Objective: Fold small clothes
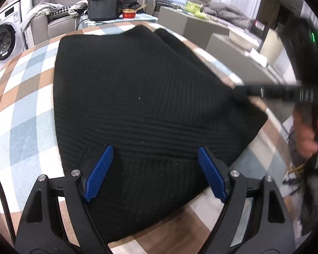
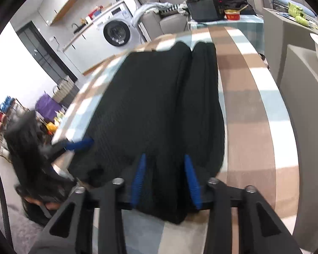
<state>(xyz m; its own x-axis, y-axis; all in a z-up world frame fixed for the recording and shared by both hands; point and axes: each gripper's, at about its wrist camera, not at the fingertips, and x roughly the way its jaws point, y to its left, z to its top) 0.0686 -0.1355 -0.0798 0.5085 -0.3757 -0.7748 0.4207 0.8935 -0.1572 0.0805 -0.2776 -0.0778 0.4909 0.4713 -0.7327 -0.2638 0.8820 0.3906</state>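
A black ribbed knit garment lies spread on the checked tablecloth. My left gripper is open, its blue pads wide apart over the garment's near edge. In the right wrist view the same garment lies lengthwise, with a long fold along its right side. My right gripper has its blue pads partly closed, with a bunch of the garment's near edge between them. The right gripper also shows in the left wrist view, blurred, at the garment's right corner. The left gripper shows in the right wrist view at the garment's left edge.
At the table's far end stand a dark box and a red bowl. A washing machine and a grey sofa are behind. Grey cabinets stand to the right. The table edge is near the right.
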